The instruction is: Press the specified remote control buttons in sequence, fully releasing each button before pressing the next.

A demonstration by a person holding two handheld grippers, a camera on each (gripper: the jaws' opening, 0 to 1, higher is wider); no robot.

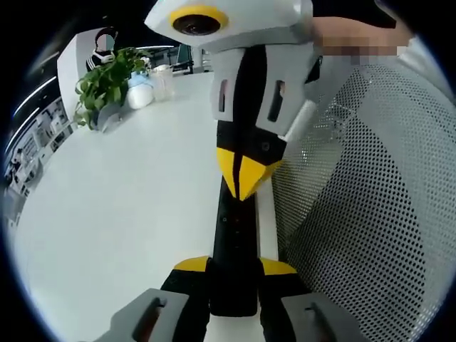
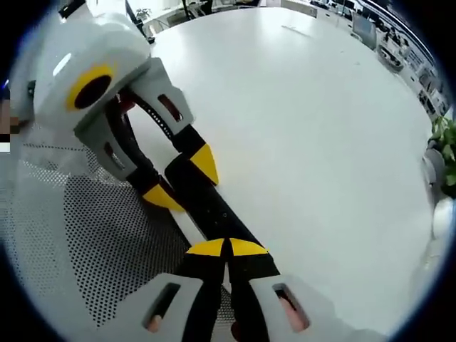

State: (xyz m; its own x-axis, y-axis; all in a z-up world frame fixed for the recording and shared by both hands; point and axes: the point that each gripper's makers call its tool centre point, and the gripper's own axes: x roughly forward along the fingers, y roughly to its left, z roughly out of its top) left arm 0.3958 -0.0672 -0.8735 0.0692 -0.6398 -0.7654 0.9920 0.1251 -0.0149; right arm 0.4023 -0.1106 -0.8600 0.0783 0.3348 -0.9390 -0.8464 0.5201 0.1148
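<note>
A long black remote control (image 1: 232, 231) is held just over the edge of the white table (image 1: 121, 199). My left gripper (image 1: 234, 266) is shut on its near end, one yellow-tipped jaw on each long side. My right gripper (image 1: 246, 174) comes down from above with its yellow tips closed together into a point, and that point rests on the remote's button face. In the right gripper view the same closed tips of my right gripper (image 2: 228, 248) sit on the remote (image 2: 209, 201), while my left gripper (image 2: 182, 178) clamps it farther up.
A white mesh chair back (image 1: 370, 214) stands close beside the remote, also seen in the right gripper view (image 2: 107, 242). A potted green plant (image 1: 107, 82) and some pale containers (image 1: 146, 89) sit at the table's far end. The wide tabletop (image 2: 306, 128) stretches away.
</note>
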